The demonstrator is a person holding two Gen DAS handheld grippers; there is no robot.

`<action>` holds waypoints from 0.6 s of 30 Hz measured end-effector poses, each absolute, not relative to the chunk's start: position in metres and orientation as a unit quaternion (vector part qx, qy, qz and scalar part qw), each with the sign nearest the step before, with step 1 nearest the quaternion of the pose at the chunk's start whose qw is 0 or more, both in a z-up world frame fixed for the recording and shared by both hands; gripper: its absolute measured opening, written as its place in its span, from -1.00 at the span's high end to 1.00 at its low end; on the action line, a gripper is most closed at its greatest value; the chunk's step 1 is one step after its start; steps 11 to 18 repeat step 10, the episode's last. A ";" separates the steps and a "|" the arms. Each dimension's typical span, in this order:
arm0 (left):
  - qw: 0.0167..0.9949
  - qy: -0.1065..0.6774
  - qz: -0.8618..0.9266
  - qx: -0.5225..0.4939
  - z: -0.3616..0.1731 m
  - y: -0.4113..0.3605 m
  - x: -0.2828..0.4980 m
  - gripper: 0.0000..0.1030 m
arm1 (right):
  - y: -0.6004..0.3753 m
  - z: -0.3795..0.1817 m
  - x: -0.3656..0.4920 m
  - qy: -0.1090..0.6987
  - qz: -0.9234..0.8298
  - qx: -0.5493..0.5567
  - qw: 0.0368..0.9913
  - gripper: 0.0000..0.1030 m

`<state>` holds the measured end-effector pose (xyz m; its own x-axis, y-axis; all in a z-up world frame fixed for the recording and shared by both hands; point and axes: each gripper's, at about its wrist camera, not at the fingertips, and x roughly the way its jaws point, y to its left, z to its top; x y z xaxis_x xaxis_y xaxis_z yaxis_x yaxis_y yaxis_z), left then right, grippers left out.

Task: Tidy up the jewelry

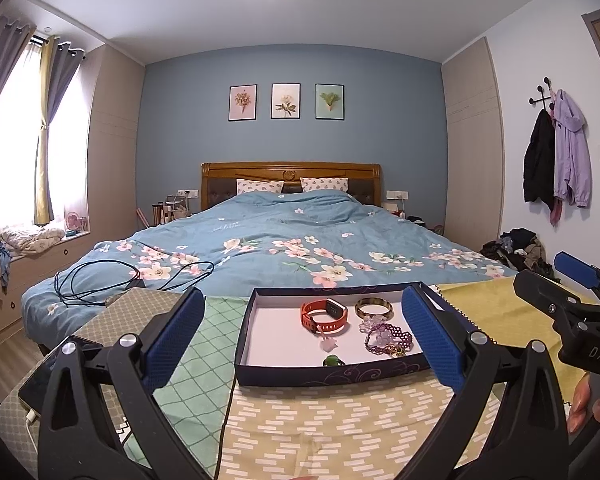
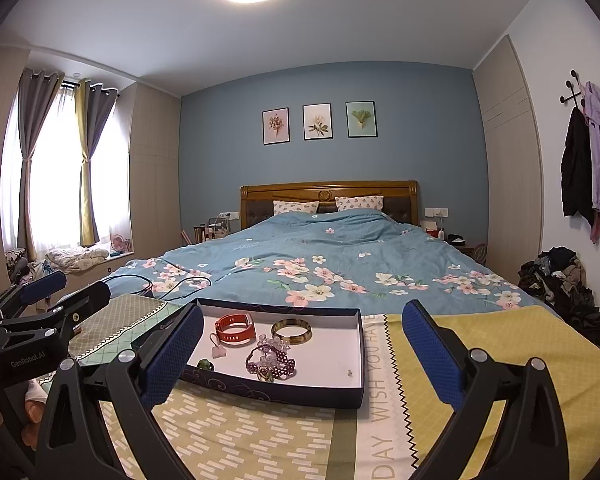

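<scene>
**Both grippers wide over the jewelry tray**

On the left, our left hand-held gripper [image 1: 300, 336] hangs released, jaws spread wide. Centre stage, the dark blue tray [image 2: 328, 394] sits on the patterned cloth [image 2: 252, 436], holding an orange watch [image 2: 235, 329], gold bangle [image 2: 291, 331], purple bracelet [image 2: 271, 363] and pink pendant [image 2: 219, 351]. Right side, our right hand-held gripper [image 2: 302, 356] is released too, empty.

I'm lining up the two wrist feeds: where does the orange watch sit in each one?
Left wrist: the orange watch lies in the tray, centre of frame, left of the gold bangle.
Right wrist: the watch is left of centre, in the tray's far left part.
Shared landmark: the gold bangle beside it.
</scene>
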<state>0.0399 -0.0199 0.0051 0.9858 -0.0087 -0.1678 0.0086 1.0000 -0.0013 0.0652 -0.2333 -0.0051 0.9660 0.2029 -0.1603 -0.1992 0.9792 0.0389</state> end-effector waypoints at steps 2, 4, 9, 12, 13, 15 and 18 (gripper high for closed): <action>0.996 0.087 -0.004 -0.001 0.005 -0.020 0.039 -0.89 | -0.233 -0.005 0.066 0.084 0.102 0.011 0.991 -0.87; 0.996 0.092 -0.007 -0.004 0.004 -0.020 0.040 -0.89 | -0.233 -0.005 0.066 0.085 0.102 0.009 0.991 -0.87; 0.994 0.106 -0.007 -0.006 0.002 -0.017 0.044 -0.89 | -0.239 -0.004 0.068 0.095 0.104 0.009 0.990 -0.87; 0.994 0.108 -0.008 -0.007 0.001 -0.016 0.046 -0.89 | -0.241 -0.004 0.069 0.100 0.106 0.008 0.989 -0.87; 0.994 0.108 -0.008 -0.007 0.001 -0.016 0.046 -0.89 | -0.241 -0.004 0.069 0.100 0.106 0.008 0.989 -0.87; 0.994 0.108 -0.008 -0.007 0.001 -0.016 0.046 -0.89 | -0.241 -0.004 0.069 0.100 0.106 0.008 0.989 -0.87; 0.994 0.108 -0.008 -0.007 0.001 -0.016 0.046 -0.89 | -0.241 -0.004 0.069 0.100 0.106 0.008 0.989 -0.87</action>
